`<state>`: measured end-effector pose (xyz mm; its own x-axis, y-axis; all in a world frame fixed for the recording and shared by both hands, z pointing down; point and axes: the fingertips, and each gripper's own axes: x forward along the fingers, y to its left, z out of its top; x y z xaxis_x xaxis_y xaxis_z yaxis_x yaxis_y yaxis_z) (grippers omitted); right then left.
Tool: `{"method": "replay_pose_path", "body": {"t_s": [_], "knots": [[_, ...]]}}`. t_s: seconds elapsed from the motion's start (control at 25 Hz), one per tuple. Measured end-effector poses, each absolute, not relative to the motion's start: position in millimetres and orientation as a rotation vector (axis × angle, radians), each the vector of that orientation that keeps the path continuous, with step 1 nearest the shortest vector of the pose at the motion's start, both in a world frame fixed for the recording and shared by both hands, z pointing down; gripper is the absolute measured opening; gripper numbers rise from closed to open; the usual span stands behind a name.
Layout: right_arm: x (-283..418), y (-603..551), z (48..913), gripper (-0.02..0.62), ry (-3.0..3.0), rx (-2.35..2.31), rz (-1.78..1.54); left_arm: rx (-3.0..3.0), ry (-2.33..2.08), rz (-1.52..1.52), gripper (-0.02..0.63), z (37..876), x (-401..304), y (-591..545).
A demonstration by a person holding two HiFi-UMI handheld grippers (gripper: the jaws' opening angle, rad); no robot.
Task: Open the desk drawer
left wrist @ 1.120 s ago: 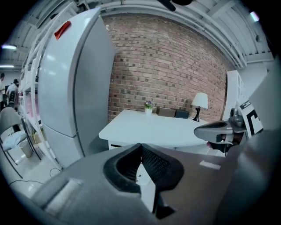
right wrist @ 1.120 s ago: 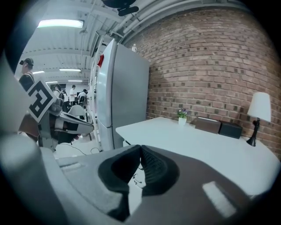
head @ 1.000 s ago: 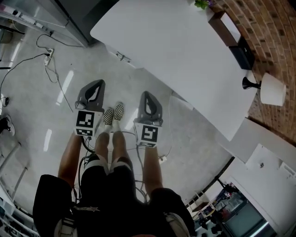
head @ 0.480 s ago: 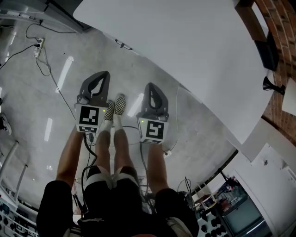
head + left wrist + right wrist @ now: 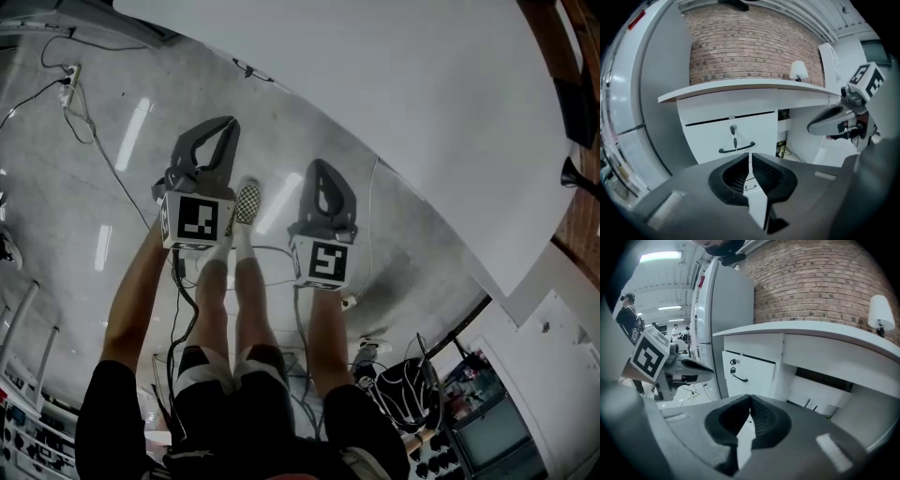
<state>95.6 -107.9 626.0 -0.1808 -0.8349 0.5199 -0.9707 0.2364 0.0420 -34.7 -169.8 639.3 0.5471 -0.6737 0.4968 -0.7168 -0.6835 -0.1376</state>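
The white desk (image 5: 403,84) fills the top of the head view. Its drawer front (image 5: 712,138) has a black bar handle (image 5: 736,149) and a key in a lock (image 5: 734,131); the handle (image 5: 739,378) also shows in the right gripper view. Both grippers hang over the floor, short of the desk, side by side. My left gripper (image 5: 750,160) points at the drawer from a distance; its jaws are opening from shut, a thin slit between them, nothing in it. My right gripper (image 5: 749,400) is shut and empty, to the right of the left one (image 5: 214,145).
The person's legs and checkered shoes (image 5: 246,202) stand between the grippers. Cables (image 5: 84,112) trail on the floor at left, and a black bag (image 5: 408,384) lies at lower right. A white lamp (image 5: 880,312) stands on the desk before a brick wall (image 5: 750,47). A tall grey cabinet (image 5: 729,305) flanks the desk.
Both grippers have sunk lower together, still side by side. The head view has shifted, so the desk top now spans its upper part.
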Motion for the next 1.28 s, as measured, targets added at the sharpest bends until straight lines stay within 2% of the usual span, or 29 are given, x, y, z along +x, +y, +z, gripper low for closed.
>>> {"method": "replay_pose_path", "body": {"t_s": [0.04,0.12,0.28,0.44,0.8,1.08,1.28], "knots": [[96,-107,626,0.005,-2.077,1.649,0.416,2.716,-1.198,0.856,0.045,642,-31,-172],[98,-105,626,0.005,-2.075,1.641,0.412,2.766,-1.167,0.953,0.150,646,-24,-179],[103,-102,625,0.005,-2.071,1.645,0.416,2.910,-1.145,1.227,0.221,647,-10,-196],[110,-99,622,0.005,-2.074,1.657,0.418,3.001,-1.079,1.473,0.252,658,2,-207],[120,-88,628,0.005,-2.046,1.647,0.381,3.161,-0.996,1.873,0.245,685,24,-226],[123,-83,635,0.005,-2.022,1.643,0.388,3.175,-0.948,1.981,0.242,699,27,-237],[125,-86,637,0.005,-2.019,1.645,0.391,3.167,-0.930,2.109,0.199,705,23,-244]]}}
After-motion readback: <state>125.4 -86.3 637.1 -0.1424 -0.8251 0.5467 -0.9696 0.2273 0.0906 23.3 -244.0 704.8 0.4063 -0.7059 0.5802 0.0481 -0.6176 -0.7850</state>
